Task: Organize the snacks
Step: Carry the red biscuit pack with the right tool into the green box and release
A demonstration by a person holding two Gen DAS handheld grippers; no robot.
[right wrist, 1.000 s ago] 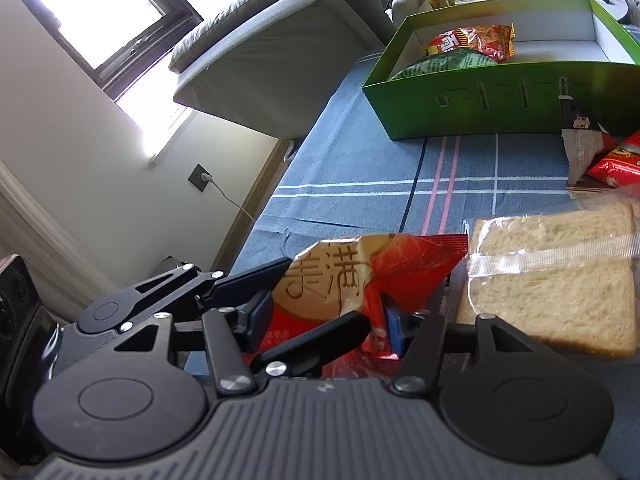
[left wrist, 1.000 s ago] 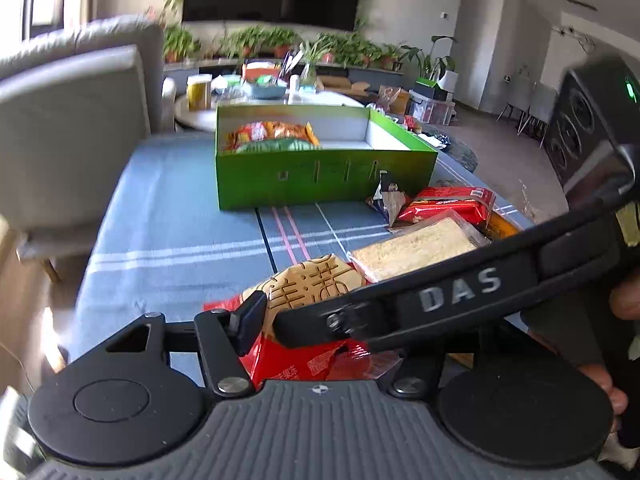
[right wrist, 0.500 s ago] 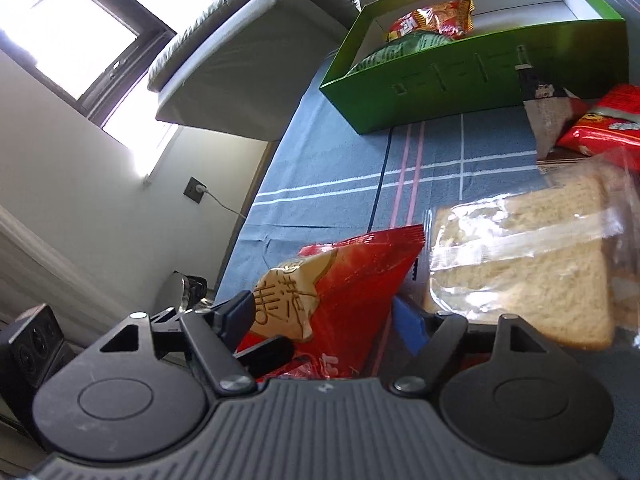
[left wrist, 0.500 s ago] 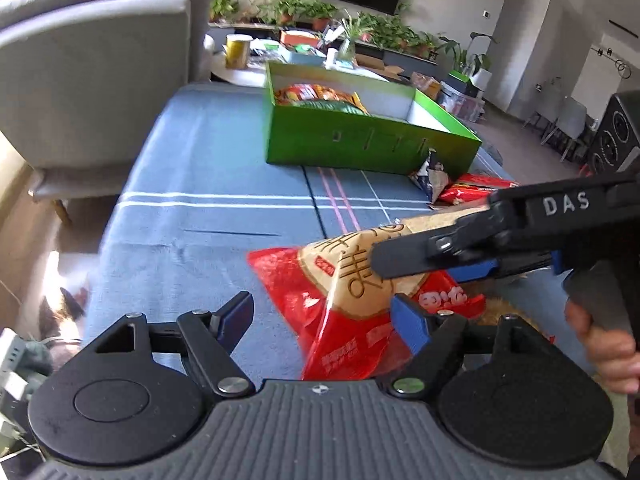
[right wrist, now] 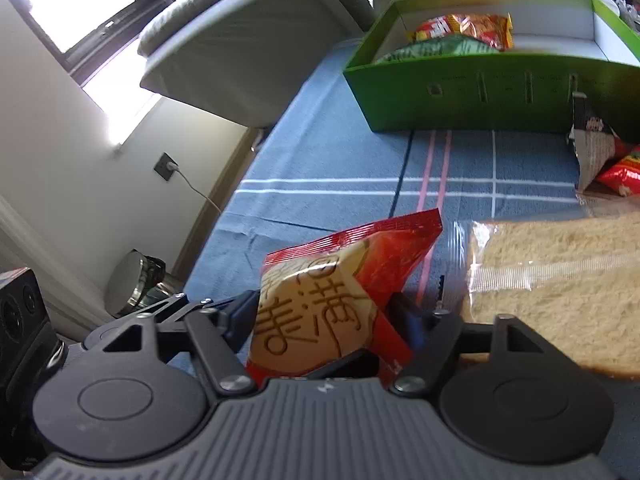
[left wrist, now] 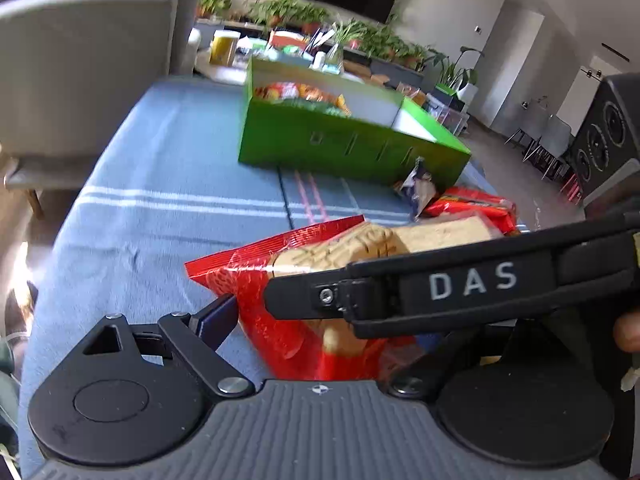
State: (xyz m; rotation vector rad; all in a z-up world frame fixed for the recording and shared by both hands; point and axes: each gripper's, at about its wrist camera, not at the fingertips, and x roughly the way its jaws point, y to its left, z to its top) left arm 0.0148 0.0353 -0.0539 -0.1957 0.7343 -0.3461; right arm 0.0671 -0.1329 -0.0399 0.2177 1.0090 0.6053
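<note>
crinkled red snack packet (right wrist: 340, 300), round biscuit picture

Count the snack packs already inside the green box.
2 visible in the green box, both at its left end: an orange-red pack behind, a green pack in front. The near wall may hide others.
</note>
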